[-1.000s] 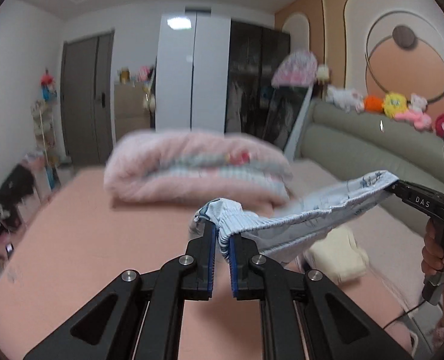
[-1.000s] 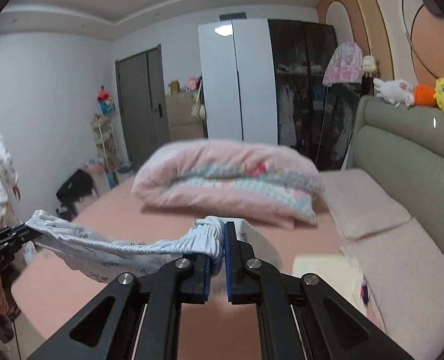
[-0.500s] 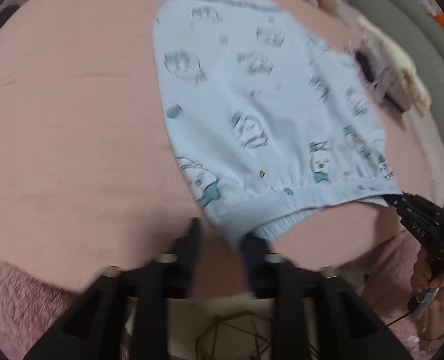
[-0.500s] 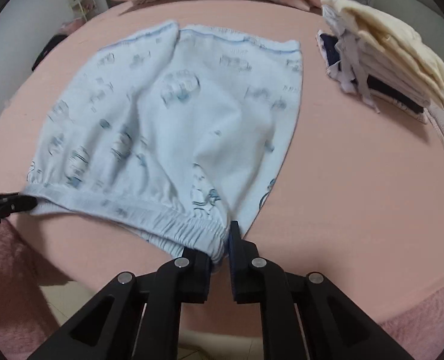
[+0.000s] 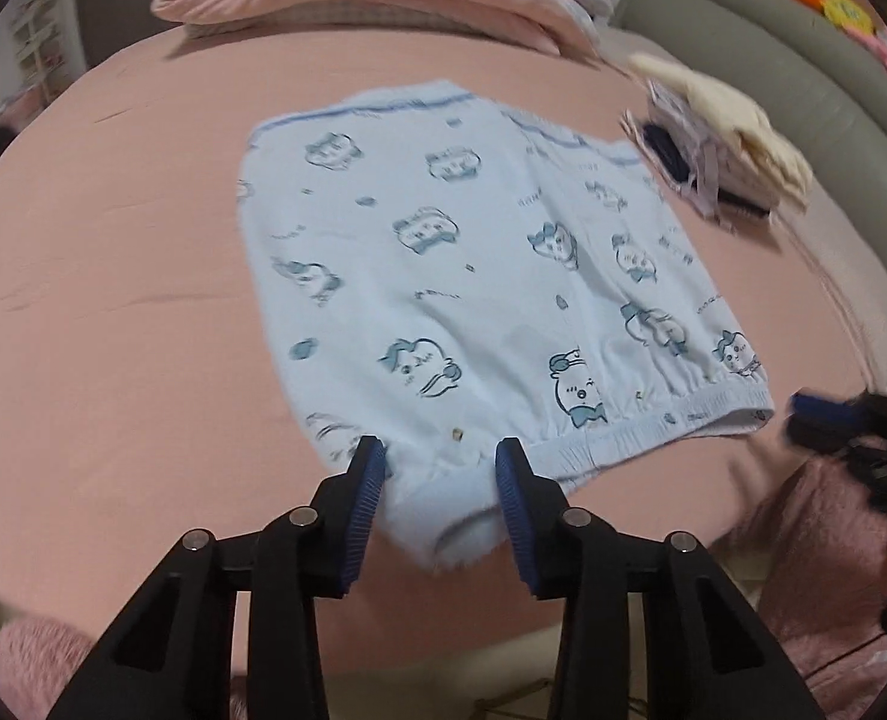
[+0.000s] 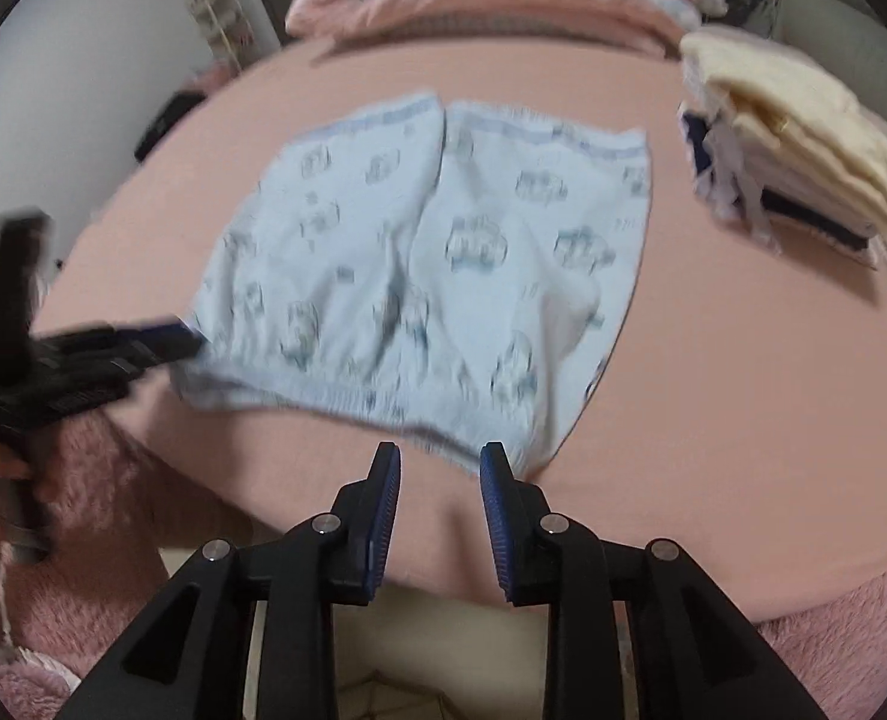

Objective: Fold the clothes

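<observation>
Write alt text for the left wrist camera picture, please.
Pale blue cartoon-print shorts lie flat on a pink bed, waistband nearest the camera. The open left gripper straddles the waistband's corner without pinching it. Folded clothes are stacked at the upper right.

The shorts (image 5: pixel 479 276) are soft, matt printed cloth with a gathered elastic waistband. They lie on a smooth, matt pink bed sheet (image 5: pixel 113 300). Each tool (image 5: pixel 437 474) (image 6: pixel 440 474) is matt black plastic with ribbed blue pads and small shiny metal screws. A fuzzy pink blanket (image 6: pixel 101 516) looks plush.
</observation>
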Demonstrator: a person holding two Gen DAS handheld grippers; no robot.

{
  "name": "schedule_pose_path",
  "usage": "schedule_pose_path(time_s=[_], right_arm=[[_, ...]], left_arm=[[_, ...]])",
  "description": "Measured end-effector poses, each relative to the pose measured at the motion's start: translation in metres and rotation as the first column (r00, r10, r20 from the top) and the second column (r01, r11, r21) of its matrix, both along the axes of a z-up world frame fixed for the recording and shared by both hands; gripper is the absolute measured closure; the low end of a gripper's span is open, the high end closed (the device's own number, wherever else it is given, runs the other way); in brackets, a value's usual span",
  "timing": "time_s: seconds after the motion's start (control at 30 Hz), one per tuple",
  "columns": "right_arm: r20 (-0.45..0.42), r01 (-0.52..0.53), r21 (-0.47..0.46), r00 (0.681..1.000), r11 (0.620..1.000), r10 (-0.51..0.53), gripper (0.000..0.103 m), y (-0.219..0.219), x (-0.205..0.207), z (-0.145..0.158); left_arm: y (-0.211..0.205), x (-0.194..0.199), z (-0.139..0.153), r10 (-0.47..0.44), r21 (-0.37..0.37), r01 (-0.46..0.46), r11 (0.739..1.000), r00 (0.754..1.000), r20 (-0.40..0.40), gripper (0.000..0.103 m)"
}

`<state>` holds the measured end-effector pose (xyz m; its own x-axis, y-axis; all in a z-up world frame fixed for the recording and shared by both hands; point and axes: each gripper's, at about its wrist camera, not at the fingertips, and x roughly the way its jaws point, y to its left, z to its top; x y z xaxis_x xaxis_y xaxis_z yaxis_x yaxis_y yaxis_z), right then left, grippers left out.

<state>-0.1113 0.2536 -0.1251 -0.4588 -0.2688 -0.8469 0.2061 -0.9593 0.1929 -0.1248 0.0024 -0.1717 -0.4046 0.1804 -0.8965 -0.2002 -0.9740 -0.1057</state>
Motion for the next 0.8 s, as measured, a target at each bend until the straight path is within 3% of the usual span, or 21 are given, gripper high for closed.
schedule_pose_path(time_s=[0.07,0.13,0.23,0.3,0.37,0.5,0.57,0.6,0.67,0.73,0.8], right_arm=[[-0.022,0.052,-0.013,0.998,0.999,-0.052,0.076,0.01,-0.003,0.006],[-0.011,0.084,0.005,0.996,0.996,-0.084,0.076,0.016,-0.01,0.004],[0.017,0.092,0.146,0.995,0.985,-0.096,0.076,0.012,-0.02,-0.014],[0.043,0.098,0.148,0.994,0.984,-0.105,0.076,0.011,-0.024,-0.024],[0.072,0.106,0.113,0.991,0.988,-0.115,0.076,0.013,-0.026,-0.032],[0.064,0.158,0.003,0.985,0.987,-0.158,0.076,0.02,-0.023,-0.027],[0.089,0.14,0.023,0.986,0.99,-0.142,0.065,0.018,-0.025,-0.033],[0.101,0.131,0.032,0.986,0.991,-0.134,0.06,0.017,-0.026,-0.036],[0.142,0.127,0.097,0.98,0.987,-0.14,0.06,0.015,-0.026,-0.053],[0.134,0.15,0.096,0.978,0.984,-0.162,0.061,0.021,-0.019,-0.056],[0.128,0.162,0.184,0.974,0.97,-0.187,0.061,0.024,-0.011,-0.052]], left_arm=[[0.0,-0.006,-0.014,0.024,-0.066,-0.02,0.998,0.998,0.057,0.069],[-0.011,-0.007,-0.022,0.076,-0.071,-0.069,0.995,0.992,0.096,0.068],[-0.028,-0.001,-0.023,0.14,-0.11,-0.128,0.986,0.984,0.107,0.068],[-0.039,0.002,-0.022,0.176,-0.129,-0.162,0.978,0.978,0.111,0.068],[-0.05,0.004,-0.015,0.211,-0.061,-0.205,0.977,0.97,0.123,0.068],[-0.064,0.006,0.002,0.226,0.155,-0.243,0.958,0.967,0.12,0.068],[-0.066,0.003,0.001,0.229,0.202,-0.252,0.946,0.964,0.134,0.068],[-0.064,0.0,-0.006,0.232,0.183,-0.258,0.949,0.961,0.151,0.068],[-0.059,0.0,-0.02,0.226,0.168,-0.259,0.951,0.955,0.194,0.068],[-0.053,0.004,-0.03,0.211,0.132,-0.245,0.96,0.95,0.229,0.068],[-0.043,0.011,-0.029,0.189,0.067,-0.209,0.976,0.955,0.229,0.067]])
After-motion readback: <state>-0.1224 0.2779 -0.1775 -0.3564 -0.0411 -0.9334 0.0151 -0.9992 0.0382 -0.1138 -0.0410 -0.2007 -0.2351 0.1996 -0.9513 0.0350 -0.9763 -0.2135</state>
